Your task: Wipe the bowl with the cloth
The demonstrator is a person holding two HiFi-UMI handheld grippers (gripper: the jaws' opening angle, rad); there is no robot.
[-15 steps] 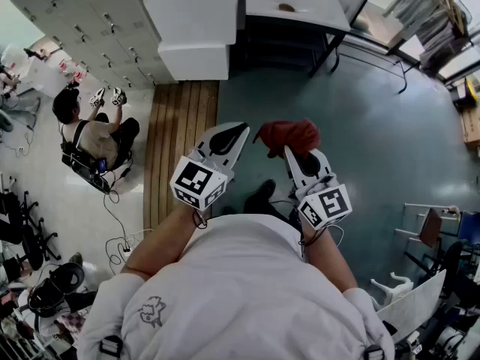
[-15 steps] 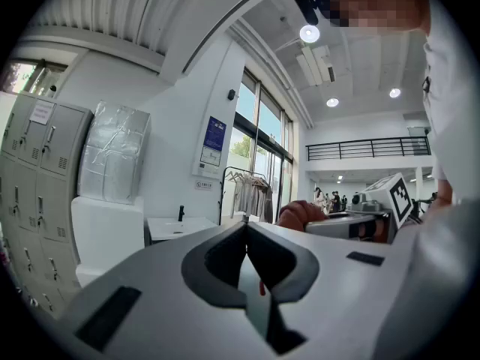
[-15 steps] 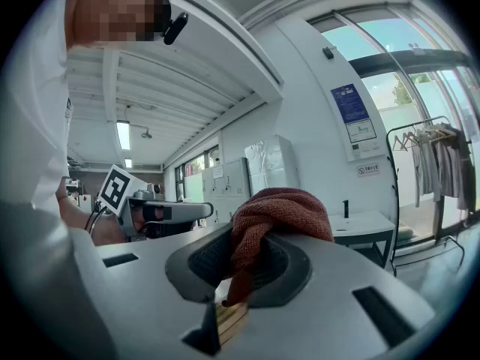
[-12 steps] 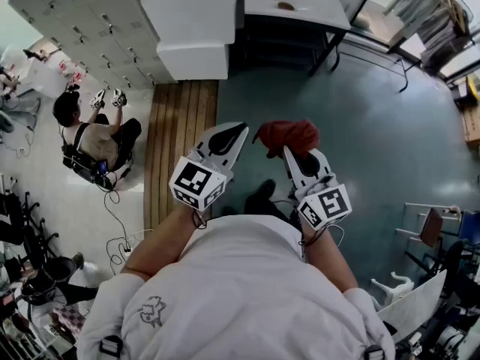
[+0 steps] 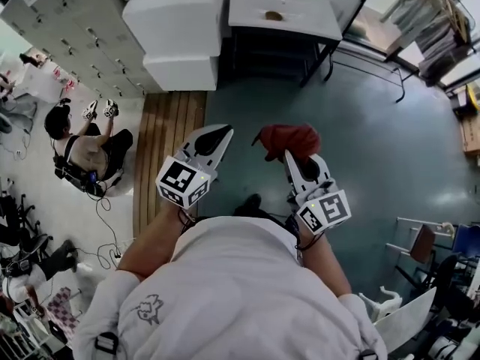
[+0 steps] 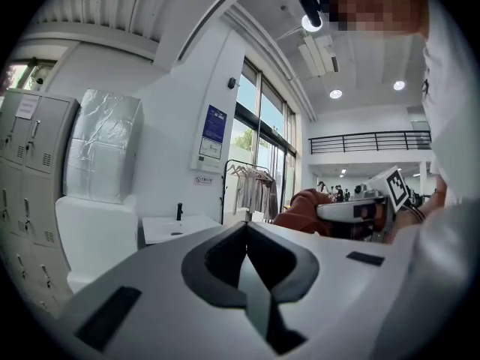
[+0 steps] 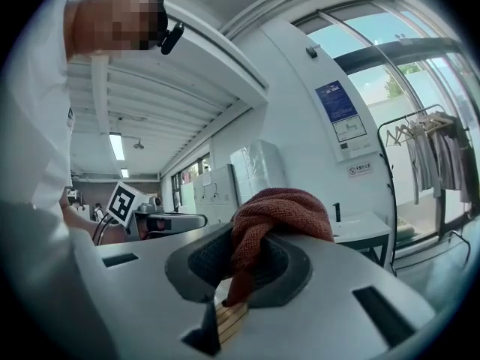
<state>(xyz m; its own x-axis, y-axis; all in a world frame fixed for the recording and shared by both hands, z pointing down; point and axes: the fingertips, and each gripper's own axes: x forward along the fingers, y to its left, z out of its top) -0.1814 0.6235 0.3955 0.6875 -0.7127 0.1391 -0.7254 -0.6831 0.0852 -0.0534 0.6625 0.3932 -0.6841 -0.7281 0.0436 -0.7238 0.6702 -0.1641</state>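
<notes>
- Holding the cloth point(image 5: 289, 138), the right claw point(image 5: 301, 160) is shut on it, mid-frame in the head view.
- The red cloth is bunched up, longer side to side, and pokes past the claw tips toward the top.
- The left claw point(image 5: 222, 132) is shut tight.

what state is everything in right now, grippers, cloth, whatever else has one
left gripper: shut, nothing between its jaws
right gripper: shut on the cloth
cloth: bunched up, held in the air, one end pinched between the jaws
lockers: doors shut
</notes>
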